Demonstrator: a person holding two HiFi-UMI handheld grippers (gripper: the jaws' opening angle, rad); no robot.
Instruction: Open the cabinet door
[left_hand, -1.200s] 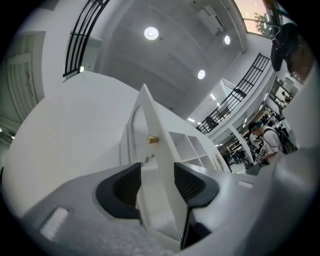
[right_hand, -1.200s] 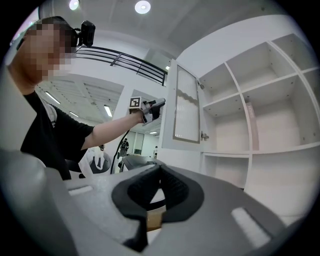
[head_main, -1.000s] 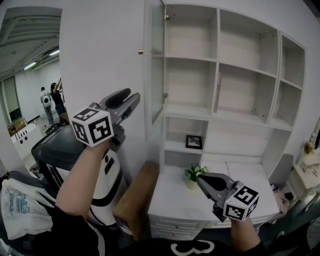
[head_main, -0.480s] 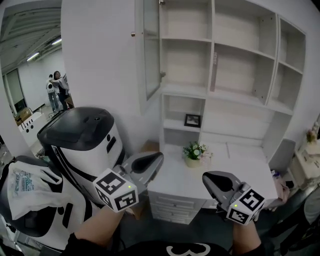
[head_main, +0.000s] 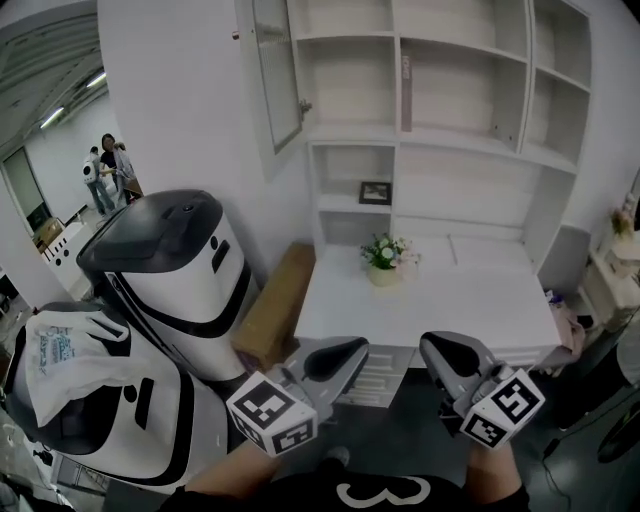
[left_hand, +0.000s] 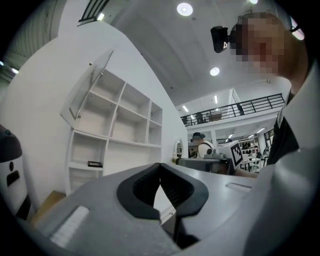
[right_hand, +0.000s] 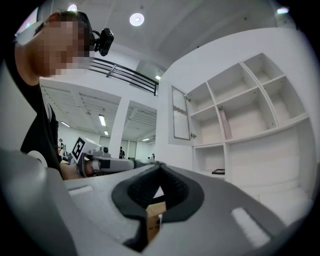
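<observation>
The cabinet door is seen at 11 o'clock in the head view, already swung open. It is judged light and stiff, with breakable glass, and best taken by its small knob. The left gripper has just been clenched on nothing, and the right gripper is clenched empty.

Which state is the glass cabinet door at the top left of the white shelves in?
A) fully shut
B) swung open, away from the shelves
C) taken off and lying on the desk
B: the cabinet door stands swung out from the shelves, leaving the compartment behind it exposed.
</observation>
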